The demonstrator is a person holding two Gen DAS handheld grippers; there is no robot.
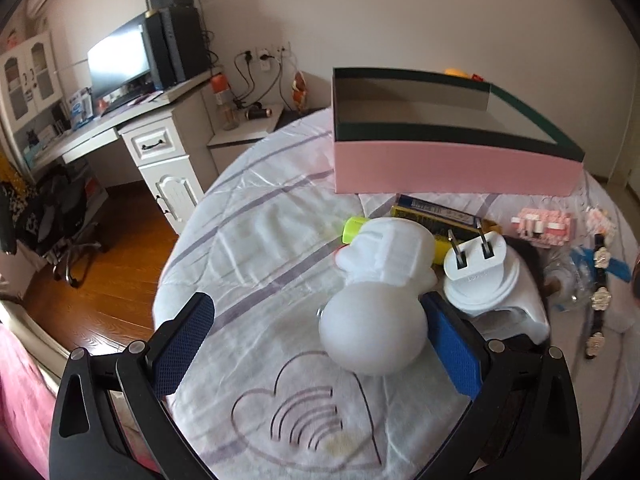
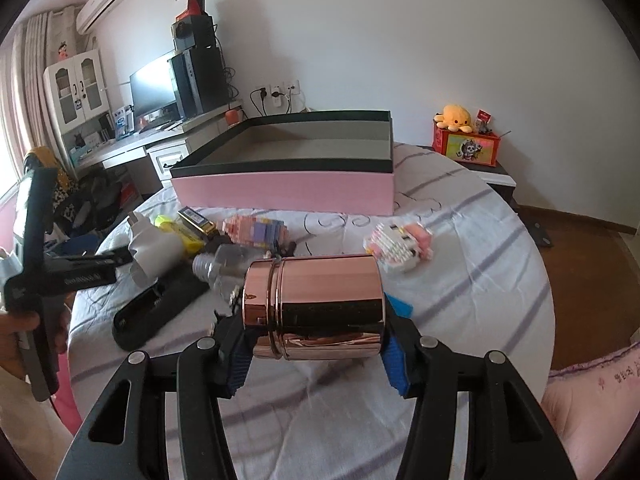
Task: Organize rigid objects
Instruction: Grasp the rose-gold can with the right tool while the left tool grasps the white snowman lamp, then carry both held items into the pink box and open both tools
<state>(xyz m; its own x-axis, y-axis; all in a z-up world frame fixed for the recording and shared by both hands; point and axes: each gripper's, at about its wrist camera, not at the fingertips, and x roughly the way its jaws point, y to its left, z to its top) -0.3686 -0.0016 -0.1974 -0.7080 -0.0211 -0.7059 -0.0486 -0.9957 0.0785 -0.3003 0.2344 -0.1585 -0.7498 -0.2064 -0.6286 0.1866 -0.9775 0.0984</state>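
Note:
My right gripper point(image 2: 316, 332) is shut on a shiny rose-gold canister point(image 2: 320, 308), held sideways above the bedsheet. My left gripper point(image 1: 316, 304) is open and wide. A white duck-shaped figure point(image 1: 380, 292) lies on the sheet between its fingers, close against the right blue pad point(image 1: 452, 348); the left pad point(image 1: 188, 344) stands well clear of it. The pink box with a dark rim point(image 1: 452, 168) point(image 2: 280, 192) sits open and empty at the far side of the bed. In the right wrist view the left gripper's black body point(image 2: 80, 276) shows at the left, held by a hand point(image 2: 16, 328).
Beside the figure lie a white plug adapter point(image 1: 476, 264) point(image 2: 154, 256), a yellow-green tube point(image 1: 354, 229), a yellow pack point(image 1: 436, 212), block models point(image 1: 542, 226) point(image 2: 400, 246) point(image 2: 256, 230), a clear bottle point(image 2: 228, 264), a black case point(image 2: 156, 308) and a flowered strap point(image 1: 600, 300). A desk point(image 1: 120, 128) stands left.

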